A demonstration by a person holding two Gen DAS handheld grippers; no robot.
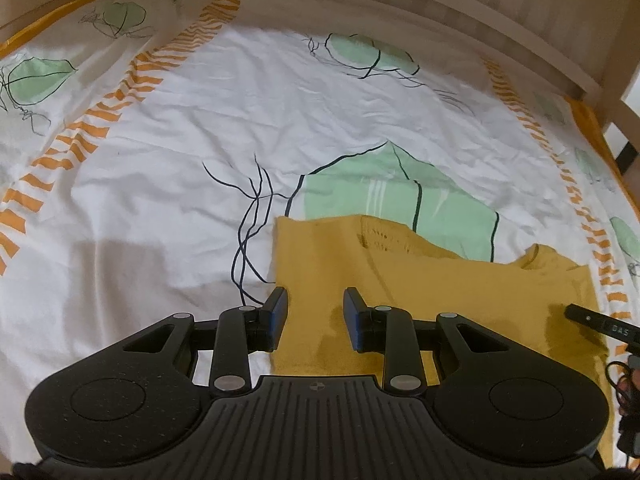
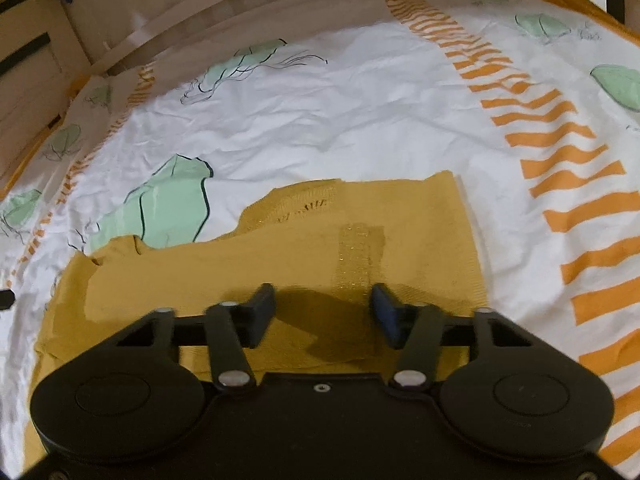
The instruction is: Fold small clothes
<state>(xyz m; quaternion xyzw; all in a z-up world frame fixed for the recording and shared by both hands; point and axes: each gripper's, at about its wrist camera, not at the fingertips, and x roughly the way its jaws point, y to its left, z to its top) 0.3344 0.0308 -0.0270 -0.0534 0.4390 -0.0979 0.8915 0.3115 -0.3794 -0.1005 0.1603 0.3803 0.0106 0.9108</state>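
A small mustard-yellow knit garment (image 1: 420, 280) lies flat on the bed sheet (image 1: 180, 140). It also shows in the right wrist view (image 2: 248, 264), with a glittery stripe (image 2: 354, 256) and a ribbed edge at its far side. My left gripper (image 1: 316, 300) is open and empty, just above the garment's left edge. My right gripper (image 2: 324, 300) is open and empty, over the garment's near right part. The tip of the right gripper (image 1: 596, 320) shows at the right edge of the left wrist view.
The sheet is white with green leaf prints (image 1: 396, 196) and orange striped bands (image 2: 576, 184). A wooden bed frame (image 1: 440, 12) runs along the far side, also in the right wrist view (image 2: 192, 28). Wooden furniture (image 2: 28, 60) stands at the far left.
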